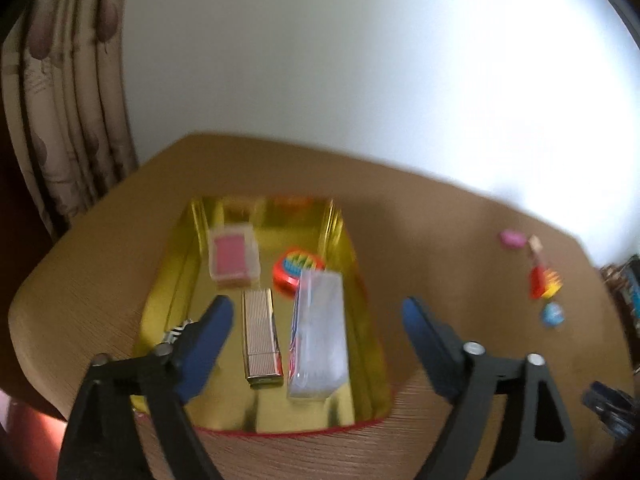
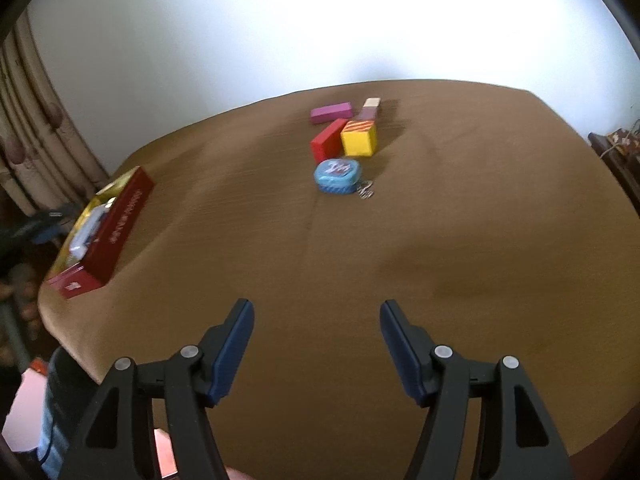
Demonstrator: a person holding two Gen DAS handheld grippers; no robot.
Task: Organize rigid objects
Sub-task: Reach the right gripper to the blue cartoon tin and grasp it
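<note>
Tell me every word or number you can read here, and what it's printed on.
Nothing reads clearly.
Red rectangular tin with gold lining: a line of pale lettering along its side, too blurred to read.
Round blue tin: white logo on the lid, illegible.
Clear plastic box: red and blue print, too blurred.

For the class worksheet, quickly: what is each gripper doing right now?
Left gripper: open, holding nothing, above the gold tray.
Right gripper: open, holding nothing, over bare table.
</note>
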